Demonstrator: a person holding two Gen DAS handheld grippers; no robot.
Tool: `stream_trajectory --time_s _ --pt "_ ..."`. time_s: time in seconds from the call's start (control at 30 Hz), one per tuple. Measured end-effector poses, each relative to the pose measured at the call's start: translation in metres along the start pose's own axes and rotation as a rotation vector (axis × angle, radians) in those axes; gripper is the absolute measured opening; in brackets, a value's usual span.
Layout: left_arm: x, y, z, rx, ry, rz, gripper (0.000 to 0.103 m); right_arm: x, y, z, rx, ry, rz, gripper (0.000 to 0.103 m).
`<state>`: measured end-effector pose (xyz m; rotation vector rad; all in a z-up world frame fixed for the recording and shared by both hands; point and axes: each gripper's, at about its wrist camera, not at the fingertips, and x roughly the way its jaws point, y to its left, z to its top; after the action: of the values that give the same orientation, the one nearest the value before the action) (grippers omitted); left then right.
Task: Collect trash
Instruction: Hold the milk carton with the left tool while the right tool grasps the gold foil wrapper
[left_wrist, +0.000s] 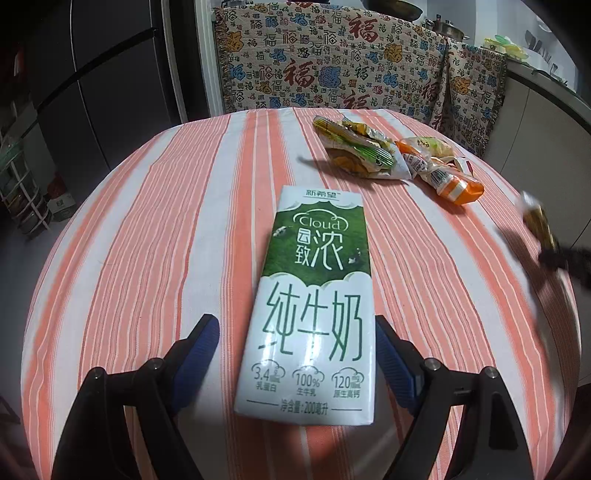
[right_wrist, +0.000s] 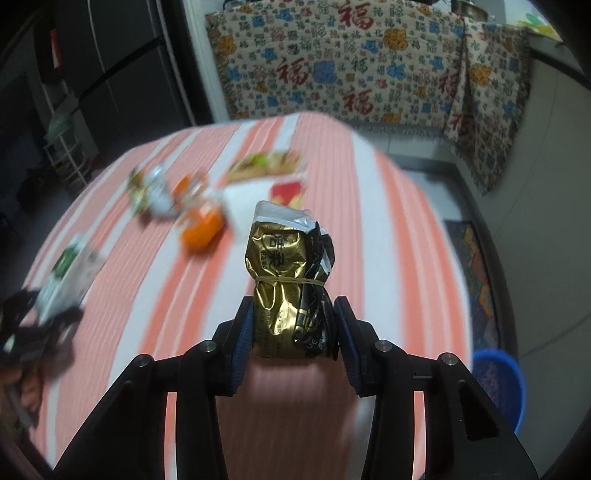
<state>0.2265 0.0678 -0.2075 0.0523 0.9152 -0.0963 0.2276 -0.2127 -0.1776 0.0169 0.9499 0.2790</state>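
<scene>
While my right hand-held gripper (right_wrist: 295, 328) clamps the gold foil packet (right_wrist: 286, 280) between its blue pads, holding it clear above the table (right_wrist: 369, 192), the step in hand is, as I judge it, the carry of one piece of trash toward a bin. The packet is crumpled, bound with a rubber band, and stands upright in the jaws. A blue basket (right_wrist: 498, 384) sits on the floor below the table's right edge; it is the likely drop point, though I cannot confirm that it is the bin.

My left hand-held gripper (left_wrist: 295, 343) stands open, one finger on each side of the milk carton (left_wrist: 314, 302), which lies flat on the table. The right pad sits just beside the carton's edge; the left pad is apart from it. No grip is made yet.

Next move, as judged: swing the packet over the basket and release; close the left jaws squarely on the carton's long sides.

Count, relative to the milk carton:
- Milk carton: one.
- Gold foil packet: one, held to its right.
- Crumpled wrappers (left_wrist: 369, 151) beyond it: at least two, touching; the right wrist view suggests a further flat packet, blurred.
</scene>
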Motion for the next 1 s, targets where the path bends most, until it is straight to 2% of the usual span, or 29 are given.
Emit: stream_trajectory --time_s 0.1,0.17,0.23,0.4,0.67,0.77,0.83,1.0 --pt "0.000 0.000 0.000 0.000 0.000 0.000 0.085 0.005 0.029 -0.027 -0.032 0.017 0.035 0.053" --pt "0.000 0.000 0.000 0.000 0.000 0.001 0.085 0.008 0.047 -0.032 -0.099 -0.012 0.000 0.069" --pt "0.000 0.000 0.000 0.000 0.000 0.000 0.085 0.015 0.057 -0.031 -0.130 -0.004 -0.007 0.085" --pt "0.000 0.000 0.000 0.000 0.000 0.000 0.085 0.029 0.063 -0.022 -0.146 0.019 -0.029 0.101" --pt "0.000 0.000 0.000 0.000 0.000 0.000 0.085 0.029 0.064 -0.024 -0.141 0.021 -0.027 0.103" --pt "-0.001 0.002 0.000 0.014 0.006 -0.019 0.084 0.019 0.051 -0.024 -0.096 0.021 0.071 0.101" --pt "-0.003 0.002 0.002 0.044 0.030 -0.049 0.084 0.009 0.038 -0.020 -0.056 0.031 0.135 0.092" --pt "-0.009 0.007 0.014 0.058 0.062 -0.088 0.084 -0.005 0.036 -0.011 -0.110 0.047 0.165 0.092"
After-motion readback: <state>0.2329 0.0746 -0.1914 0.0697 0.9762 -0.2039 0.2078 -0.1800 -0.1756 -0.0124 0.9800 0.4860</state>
